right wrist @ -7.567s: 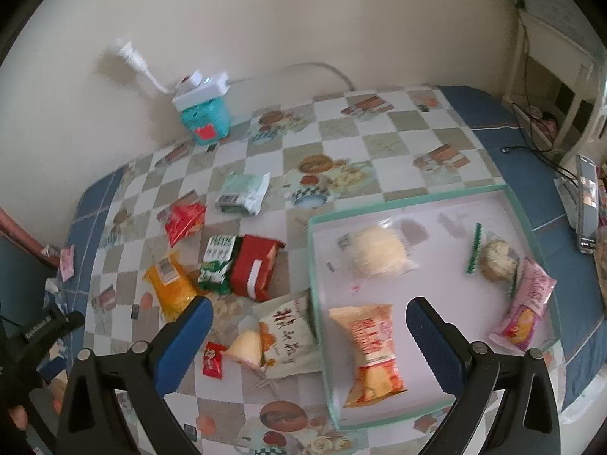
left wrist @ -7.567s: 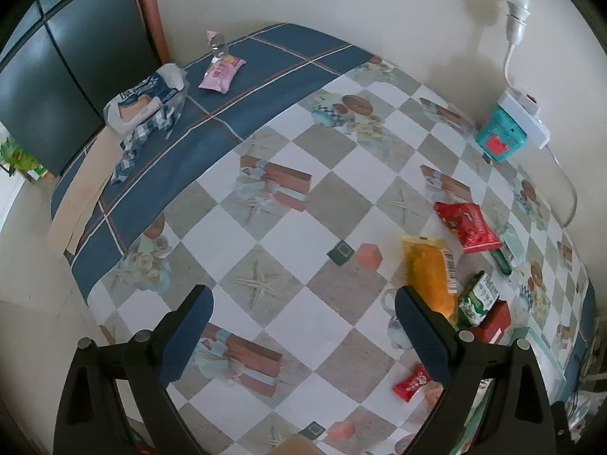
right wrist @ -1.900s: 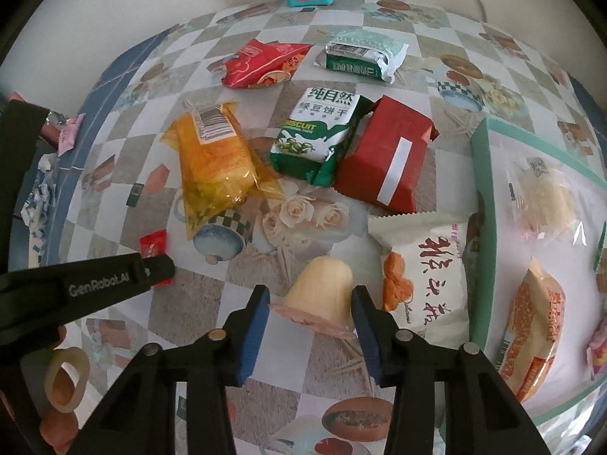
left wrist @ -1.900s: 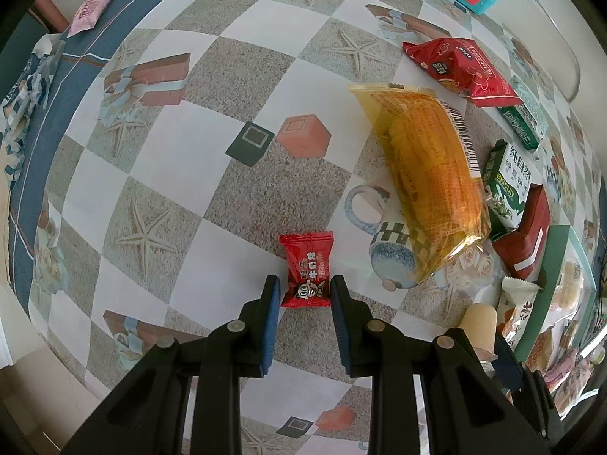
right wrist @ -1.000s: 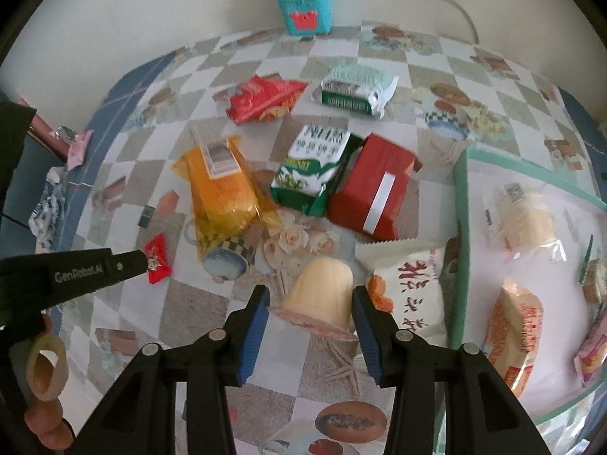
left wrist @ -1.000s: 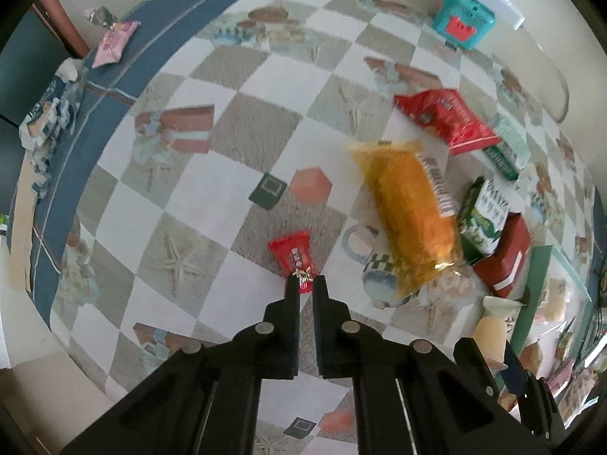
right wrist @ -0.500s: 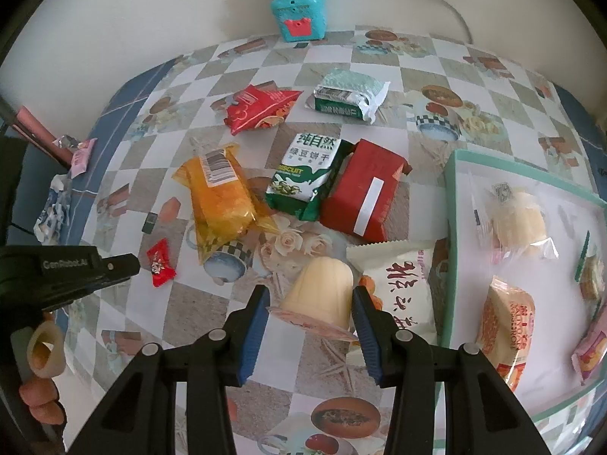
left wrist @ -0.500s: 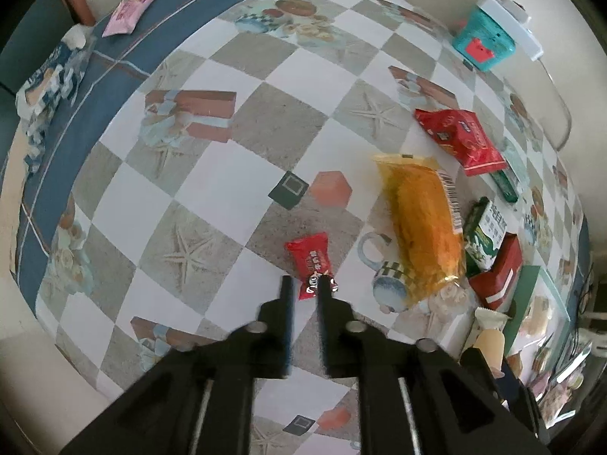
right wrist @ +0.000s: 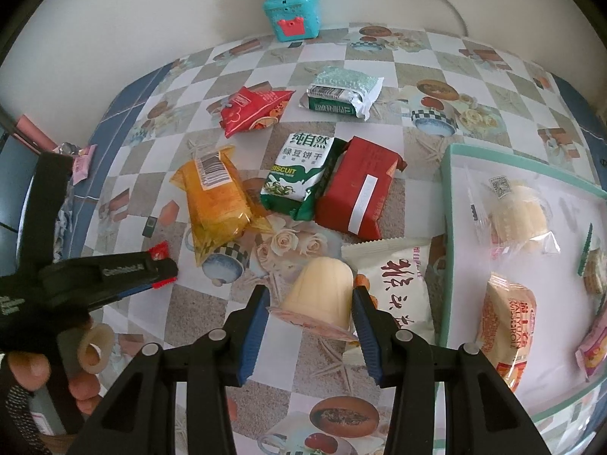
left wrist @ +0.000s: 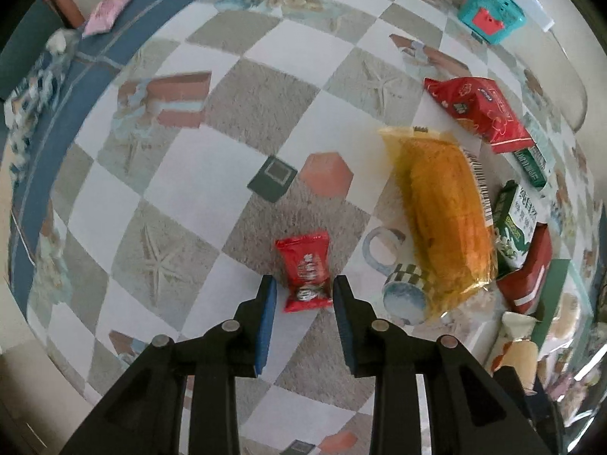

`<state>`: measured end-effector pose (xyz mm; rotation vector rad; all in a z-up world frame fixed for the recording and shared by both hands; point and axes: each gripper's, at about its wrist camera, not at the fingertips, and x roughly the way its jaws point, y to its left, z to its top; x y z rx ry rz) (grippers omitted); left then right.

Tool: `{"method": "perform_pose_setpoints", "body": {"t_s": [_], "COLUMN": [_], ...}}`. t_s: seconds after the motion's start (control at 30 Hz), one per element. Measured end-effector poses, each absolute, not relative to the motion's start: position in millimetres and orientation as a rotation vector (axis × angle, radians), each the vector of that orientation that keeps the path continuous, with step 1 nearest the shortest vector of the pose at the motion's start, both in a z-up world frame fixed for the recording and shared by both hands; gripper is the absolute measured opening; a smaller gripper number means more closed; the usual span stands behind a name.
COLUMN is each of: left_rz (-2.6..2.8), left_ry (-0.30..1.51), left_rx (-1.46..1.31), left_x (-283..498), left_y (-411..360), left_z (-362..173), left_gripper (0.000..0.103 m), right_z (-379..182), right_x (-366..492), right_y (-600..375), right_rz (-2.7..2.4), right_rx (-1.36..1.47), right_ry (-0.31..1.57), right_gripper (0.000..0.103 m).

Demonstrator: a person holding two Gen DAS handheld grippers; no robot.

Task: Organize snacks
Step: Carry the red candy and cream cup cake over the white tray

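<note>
A small red candy lies on the checked tablecloth. My left gripper is open, its fingers either side of the candy's near end, not pressing it. The candy's tip shows behind the left gripper in the right wrist view. My right gripper is shut on a cream jelly cup, held just above the cloth. A green-rimmed white tray at the right holds several wrapped snacks.
An orange bag, a green biscuit pack, a red pack, a red pouch, a mint pack and a white pouch lie around. A teal box stands at the wall.
My left gripper, shut on the candy's end half a second ago, has opened and dropped lower around it. My right gripper still holds the jelly cup and has moved little.
</note>
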<state>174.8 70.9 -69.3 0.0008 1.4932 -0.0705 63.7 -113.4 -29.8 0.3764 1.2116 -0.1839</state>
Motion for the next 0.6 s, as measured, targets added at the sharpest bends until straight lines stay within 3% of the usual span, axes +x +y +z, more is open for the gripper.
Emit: {"method": "perform_pose_setpoints", "body": {"t_s": [0.17, 0.6], "left_rz": [-0.046, -0.034], "left_ry": [1.475, 1.300], "left_rx": [0.053, 0.024], "left_x": [172.6, 156.4], "left_y": [50.0, 35.3], "left_z": [-70.0, 5.5], "left_gripper": [0.021, 0.020], "right_z": [-29.7, -5.2], "right_x": [63.5, 55.1], "right_y": [-112.9, -121.8], "right_rz": [-0.187, -0.183], "right_rx": [0.378, 0.410], "right_ry": [1.211, 1.144], "right_gripper": [0.047, 0.047]}}
